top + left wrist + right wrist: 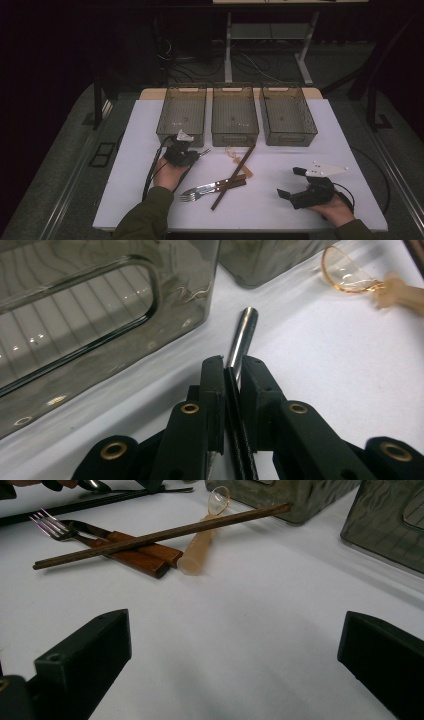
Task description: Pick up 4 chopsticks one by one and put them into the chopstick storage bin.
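Left gripper (197,154) near front of left-hand bin (182,112), jaws clenched on thin metal utensil handle (241,337); rounded silver end poking out past pads, pointing toward gap between two bins, dark slim part running back between jaws. Held utensil just beside clear smoky wall of that bin, over white tabletop (280,165); cannot tell whether resting on it. Type of utensil not readable from handle alone. Right gripper (290,182) released, jaws wide apart, nothing between them, low over bare tabletop at near right, hand (334,207) underneath. Three smoky plastic bins in row along far edge: left-hand, middle bin (234,114), right-hand bin (287,114). Loose cutlery in middle of table: fork (55,526) with silver tines and wooden handle, second wooden handle (145,550) just beside it, long brown chopstick (165,534) lying across both, far tip reaching front of a bin. Translucent amber spoon (207,527) under chopstick, bowl toward bins, thick handle toward near edge. Green sleeve (145,220) on left forearm.
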Tool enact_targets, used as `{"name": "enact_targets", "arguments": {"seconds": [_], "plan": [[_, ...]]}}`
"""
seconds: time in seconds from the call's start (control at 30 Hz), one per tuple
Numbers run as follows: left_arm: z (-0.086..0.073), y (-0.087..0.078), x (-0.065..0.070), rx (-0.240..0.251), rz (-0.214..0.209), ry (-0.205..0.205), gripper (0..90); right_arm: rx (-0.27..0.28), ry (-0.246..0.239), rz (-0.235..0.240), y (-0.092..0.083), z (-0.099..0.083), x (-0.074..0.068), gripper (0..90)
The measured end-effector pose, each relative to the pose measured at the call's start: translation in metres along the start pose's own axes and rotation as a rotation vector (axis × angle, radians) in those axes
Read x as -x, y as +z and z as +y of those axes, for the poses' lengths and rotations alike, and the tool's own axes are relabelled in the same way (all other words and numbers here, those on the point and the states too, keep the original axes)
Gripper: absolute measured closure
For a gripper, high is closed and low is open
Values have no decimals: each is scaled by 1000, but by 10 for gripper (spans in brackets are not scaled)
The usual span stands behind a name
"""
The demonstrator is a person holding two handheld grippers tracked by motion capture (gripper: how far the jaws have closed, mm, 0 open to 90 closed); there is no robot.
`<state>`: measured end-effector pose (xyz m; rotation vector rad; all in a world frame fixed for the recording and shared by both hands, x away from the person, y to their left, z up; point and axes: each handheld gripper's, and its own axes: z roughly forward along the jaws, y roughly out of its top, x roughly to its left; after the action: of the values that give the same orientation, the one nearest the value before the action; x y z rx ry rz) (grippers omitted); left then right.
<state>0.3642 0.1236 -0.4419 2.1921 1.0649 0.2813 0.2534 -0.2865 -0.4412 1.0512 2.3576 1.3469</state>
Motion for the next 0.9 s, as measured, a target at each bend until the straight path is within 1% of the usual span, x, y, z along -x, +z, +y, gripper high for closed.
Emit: {"name": "enact_targets", "arguments": {"seconds": [0.13,0.23,0.3,0.33,0.37,0.4,0.5,0.6,0.67,0.77,0.83,0.87,0.9], "plan": [[1,1,3,4,-13,14,800,0,0,1,0,0,0,7],[1,3,7,-4,-26,38,800,1,0,1,0,0,0,7],[2,4,10,-7,-35,44,801,1,-1,1,0,0,0,7],[2,4,10,-12,-38,58,801,0,-1,2,0,0,0,7],[2,5,11,-8,-41,55,801,1,-1,2,0,0,0,7],[3,5,12,-9,-46,67,801,0,-2,3,0,0,0,7],[3,6,15,-7,-65,71,802,0,-1,2,0,0,0,7],[3,8,18,-3,-94,87,802,0,-1,3,0,0,0,7],[4,8,21,-6,-106,110,802,0,-1,2,0,0,0,7],[5,10,24,-14,-119,131,806,1,0,2,0,0,0,7],[6,10,25,-15,-123,156,807,1,-1,2,0,0,0,7],[6,11,25,-15,-133,166,808,0,-2,2,0,0,0,7],[6,11,26,-16,-135,168,809,1,0,2,0,0,0,7]]}}
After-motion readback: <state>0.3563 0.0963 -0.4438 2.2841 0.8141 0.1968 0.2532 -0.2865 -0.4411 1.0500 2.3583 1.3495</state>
